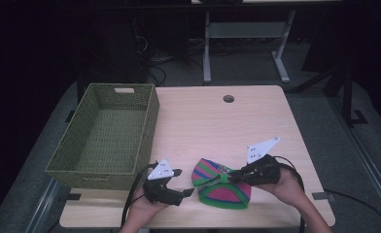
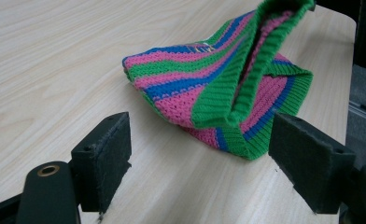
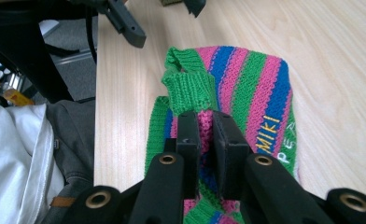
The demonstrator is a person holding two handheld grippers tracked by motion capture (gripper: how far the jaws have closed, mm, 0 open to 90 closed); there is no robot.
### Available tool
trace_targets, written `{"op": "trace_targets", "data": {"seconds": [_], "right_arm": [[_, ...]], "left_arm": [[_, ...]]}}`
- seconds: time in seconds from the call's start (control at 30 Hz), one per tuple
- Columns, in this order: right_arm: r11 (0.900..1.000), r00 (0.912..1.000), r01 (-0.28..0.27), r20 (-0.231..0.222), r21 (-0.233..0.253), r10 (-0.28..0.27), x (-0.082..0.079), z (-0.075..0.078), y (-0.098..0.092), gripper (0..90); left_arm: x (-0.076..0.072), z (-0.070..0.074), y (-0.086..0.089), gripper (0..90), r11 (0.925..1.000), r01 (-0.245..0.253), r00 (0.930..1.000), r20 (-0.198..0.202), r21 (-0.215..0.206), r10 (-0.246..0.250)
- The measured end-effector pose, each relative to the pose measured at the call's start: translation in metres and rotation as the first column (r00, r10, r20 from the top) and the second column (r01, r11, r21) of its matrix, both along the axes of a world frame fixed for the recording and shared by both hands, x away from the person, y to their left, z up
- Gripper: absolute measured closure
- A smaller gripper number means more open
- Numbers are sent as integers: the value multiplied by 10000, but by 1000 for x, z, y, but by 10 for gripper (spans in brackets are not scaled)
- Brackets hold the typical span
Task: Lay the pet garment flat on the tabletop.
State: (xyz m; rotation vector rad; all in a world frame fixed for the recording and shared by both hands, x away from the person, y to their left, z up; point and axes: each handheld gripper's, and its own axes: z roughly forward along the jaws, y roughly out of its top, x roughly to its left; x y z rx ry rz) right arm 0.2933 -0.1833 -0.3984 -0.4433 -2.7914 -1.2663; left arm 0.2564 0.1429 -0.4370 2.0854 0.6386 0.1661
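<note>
The jaws of the right gripper (image 1: 226,177) are being held closed on the green ribbed edge of a striped knit hat (image 1: 222,185), and that edge is being lifted clear of the table (image 1: 217,121). The jaws of the left gripper (image 1: 184,182) are being kept wide apart with nothing between them, just beside the hat and pointed at it. The hat is lying near the front edge of the table, between the two grippers. A woven green basket (image 1: 149,121) is being left standing at the table's left side.
</note>
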Motion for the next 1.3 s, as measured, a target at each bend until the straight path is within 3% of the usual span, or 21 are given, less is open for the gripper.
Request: {"op": "trace_targets", "data": {"seconds": [0.17, 0.23, 0.3, 0.5, 0.63, 0.8, 0.9, 1.03, 1.3], "right_arm": [[9996, 10000, 56, -56, 273, -55, 0, 2, -7, 813], [9993, 9999, 13, -124, 385, -9, 0, 2, -11, 813], [9991, 9998, -37, -168, 414, 44, 1, 1, -12, 813], [9984, 9994, -202, -272, 533, 217, 4, 1, -15, 813], [9973, 9988, -258, -391, 685, 285, 5, 0, -16, 813], [9968, 9981, -348, -483, 724, 384, 5, 0, -18, 814], [9962, 9979, -399, -488, 769, 437, 6, 0, -19, 814], [9955, 9972, -434, -572, 847, 483, 8, -1, -21, 814], [9951, 9963, -390, -722, 910, 457, 11, -2, -24, 815]], "left_arm": [[1, 1, -6, 223, 9997, 236, 9997, -10, 60, -236], [3, 1, -10, 232, 9990, 406, 9992, -10, 198, -406], [6, -1, -15, 233, 9964, 587, 9982, 71, 618, -593], [12, -5, -17, 254, 9938, 715, 9972, 158, 849, -731], [16, -8, -23, 275, 9896, 955, 9943, 365, 1080, -999], [19, -7, -30, 322, 9812, 1180, 9867, 928, 1529, -1331], [22, -9, -35, 366, 9807, 1162, 9840, 1162, 1573, -1352], [27, -13, -39, 469, 9747, 1381, 9769, 1377, 1759, -1633], [28, -13, -42, 772, 9700, 1834, 9690, 1367, 1597, -2057]]}}
